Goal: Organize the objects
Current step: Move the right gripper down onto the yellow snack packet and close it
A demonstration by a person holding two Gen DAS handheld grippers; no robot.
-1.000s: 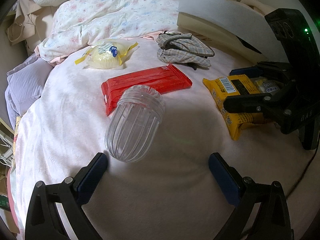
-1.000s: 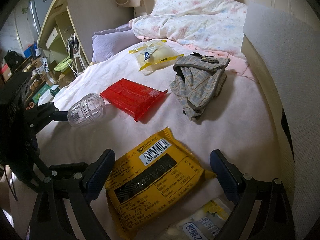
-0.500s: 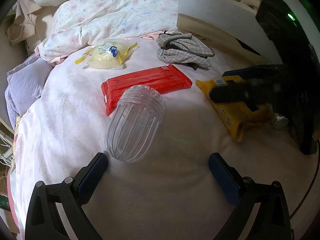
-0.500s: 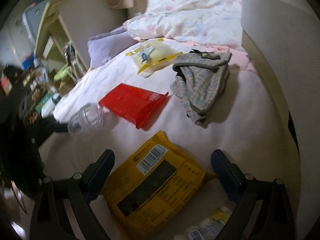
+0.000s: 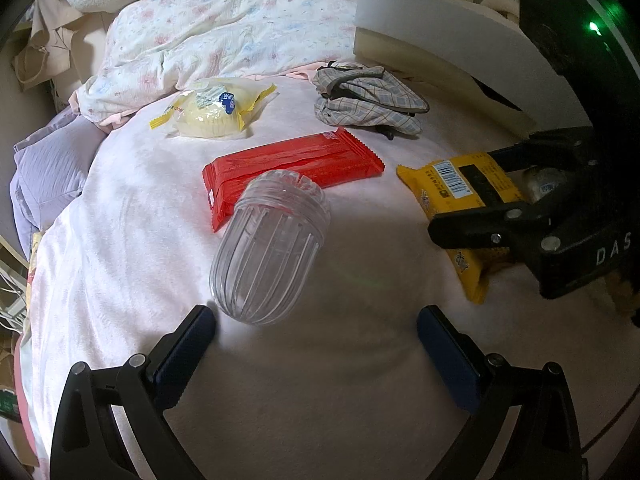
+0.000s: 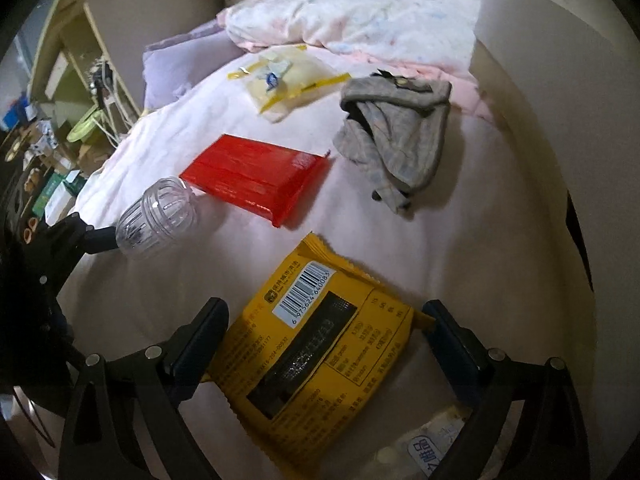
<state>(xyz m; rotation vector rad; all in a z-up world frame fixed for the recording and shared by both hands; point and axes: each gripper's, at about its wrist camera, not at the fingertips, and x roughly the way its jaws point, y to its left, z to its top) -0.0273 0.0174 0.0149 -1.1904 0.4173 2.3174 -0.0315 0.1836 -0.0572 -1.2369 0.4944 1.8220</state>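
A clear ribbed plastic jar (image 5: 272,252) (image 6: 158,218) lies on its side on the pale bed cover, just ahead of my open left gripper (image 5: 316,334). Behind the jar lies a red snack packet (image 5: 292,168) (image 6: 256,178). My right gripper (image 6: 326,332) (image 5: 472,200) is open, and its fingers stand on either side of a yellow snack packet (image 6: 316,348) (image 5: 456,196) with a barcode, which rests flat on the bed. A pale packet (image 6: 432,448) peeks out below it.
A yellow bun packet (image 5: 212,112) (image 6: 284,80) and a crumpled plaid cloth (image 5: 368,100) (image 6: 400,128) lie farther back. A floral quilt (image 5: 224,36) is heaped at the head. A white board (image 5: 448,36) leans at the right. Shelves with clutter (image 6: 60,112) stand left of the bed.
The right gripper dipped away and came back over the yellow packet, now lower, with its fingers straddling the packet. The left gripper, jar and other items have not moved.
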